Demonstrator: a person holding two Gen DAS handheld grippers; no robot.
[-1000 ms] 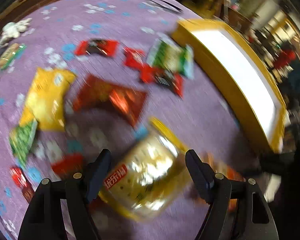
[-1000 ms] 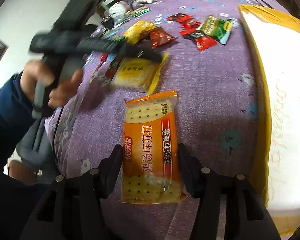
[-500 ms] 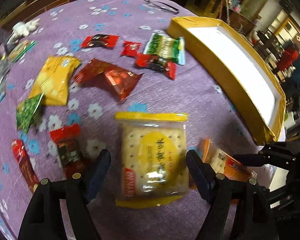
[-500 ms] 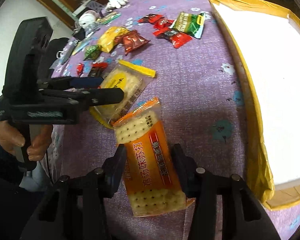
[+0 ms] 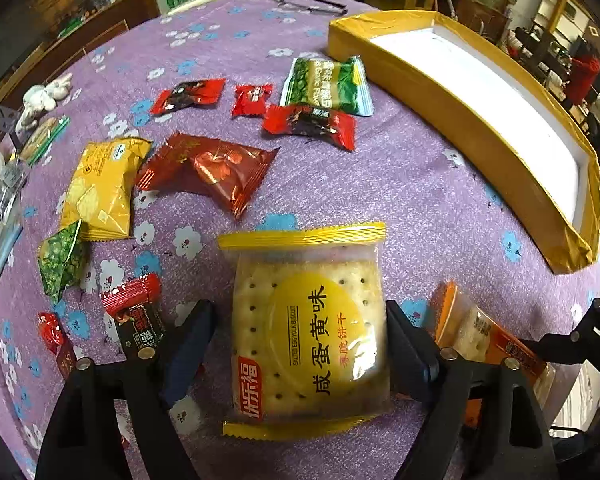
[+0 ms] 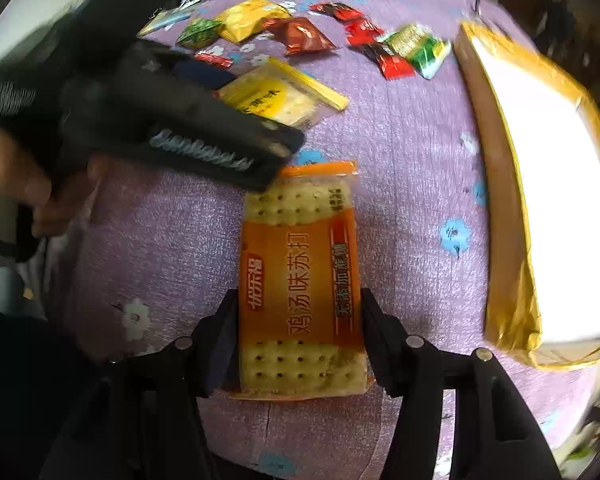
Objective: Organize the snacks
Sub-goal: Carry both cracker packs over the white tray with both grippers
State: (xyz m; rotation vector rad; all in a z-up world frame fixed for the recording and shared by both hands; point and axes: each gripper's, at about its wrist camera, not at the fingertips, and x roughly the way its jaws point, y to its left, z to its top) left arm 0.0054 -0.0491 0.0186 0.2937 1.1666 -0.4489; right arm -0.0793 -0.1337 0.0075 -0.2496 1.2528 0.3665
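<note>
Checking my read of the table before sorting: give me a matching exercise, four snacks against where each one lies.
1. yellow cracker pack
2. orange cracker pack
3. green packet
4. yellow chip bag

A. just left of the dark-red pouch
B. by the far corner of the box
C. nearest the box's near corner
D. just left of the orange cracker pack

Pairs: 1-D, 2-C, 3-B, 4-A.

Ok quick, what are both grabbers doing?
Left gripper: open, just closing around yellow cracker pack.
Right gripper: just opened; fingers beside orange cracker pack, grip unclear.
</note>
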